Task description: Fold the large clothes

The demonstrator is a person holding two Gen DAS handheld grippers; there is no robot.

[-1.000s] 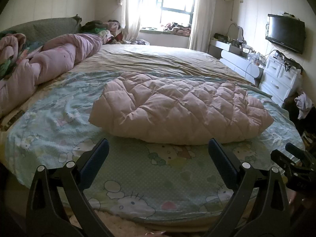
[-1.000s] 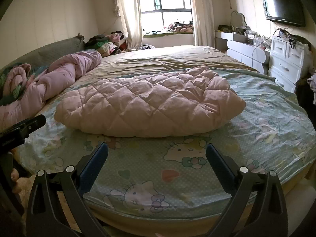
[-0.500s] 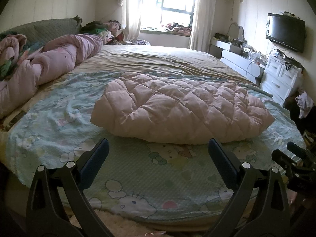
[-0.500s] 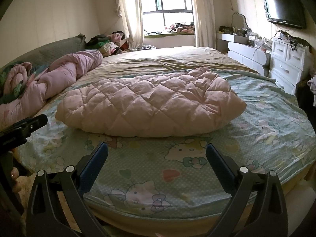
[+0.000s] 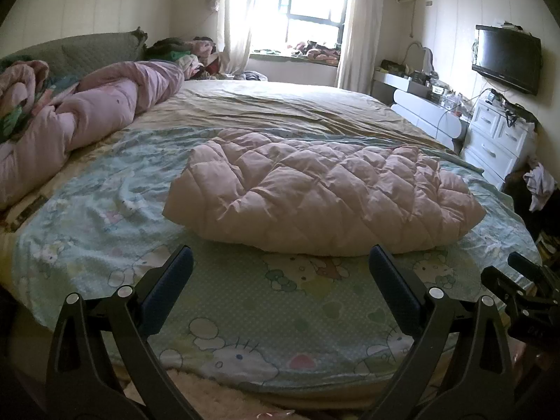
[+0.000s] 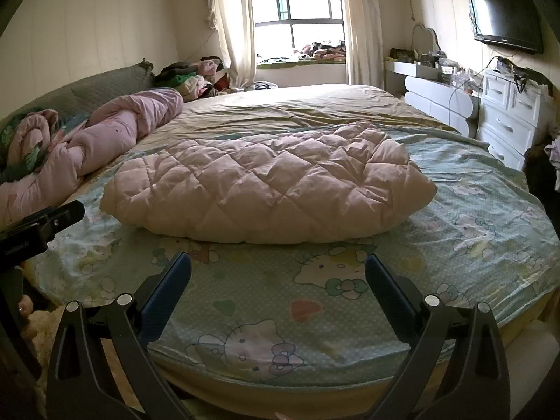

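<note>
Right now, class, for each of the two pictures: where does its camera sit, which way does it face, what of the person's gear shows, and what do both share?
Left wrist: on the left tongs, at the bed's foot, facing the window; open, the right tongs at its right edge.
Right wrist: on the right tongs, alongside, same heading; open, the left tongs at its left edge.
Shared: pink quilted coat on the cartoon-cat sheet, television.

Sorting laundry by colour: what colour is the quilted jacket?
Pale pink jacket; right wrist view shows it best.
</note>
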